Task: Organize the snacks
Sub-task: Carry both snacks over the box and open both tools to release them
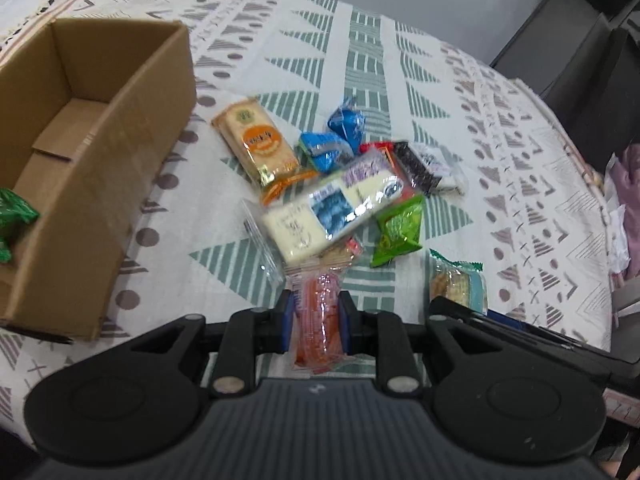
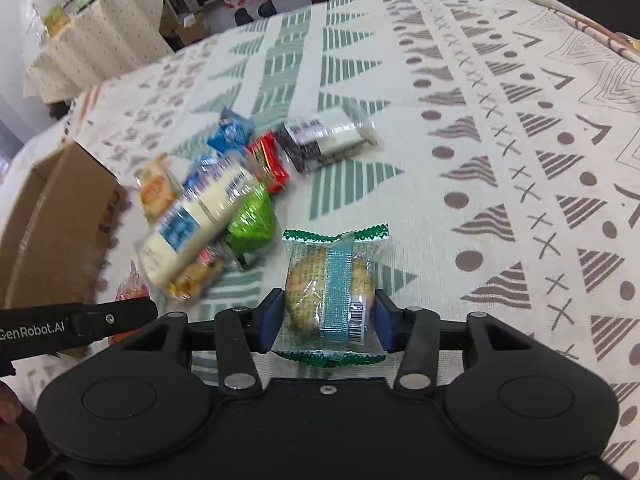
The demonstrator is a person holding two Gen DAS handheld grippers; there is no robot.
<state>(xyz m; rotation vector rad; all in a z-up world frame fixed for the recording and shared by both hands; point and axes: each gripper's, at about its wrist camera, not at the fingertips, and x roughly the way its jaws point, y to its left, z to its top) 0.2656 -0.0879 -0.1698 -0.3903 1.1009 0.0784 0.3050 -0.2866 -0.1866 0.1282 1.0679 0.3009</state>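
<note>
My left gripper [image 1: 315,310] is shut on an orange-red snack packet [image 1: 319,316], held near the front of the snack pile. My right gripper [image 2: 329,312] is shut on a clear cookie packet with green edges and a teal band [image 2: 334,284]; it also shows in the left wrist view [image 1: 458,284]. The pile on the patterned tablecloth [image 1: 400,60] holds a long white and blue packet [image 1: 332,208], an orange cracker packet [image 1: 256,140], blue packets [image 1: 344,124], a green packet [image 1: 400,232], a red packet [image 2: 270,158] and a black and white packet [image 2: 328,134]. An open cardboard box [image 1: 80,168] stands at the left with a green packet [image 1: 14,216] inside.
A second table with a dotted cloth and bottles [image 2: 88,28] stands beyond the far edge. Dark furniture [image 1: 592,64] stands off the table's right side. The left gripper's arm [image 2: 76,326] crosses the lower left of the right wrist view.
</note>
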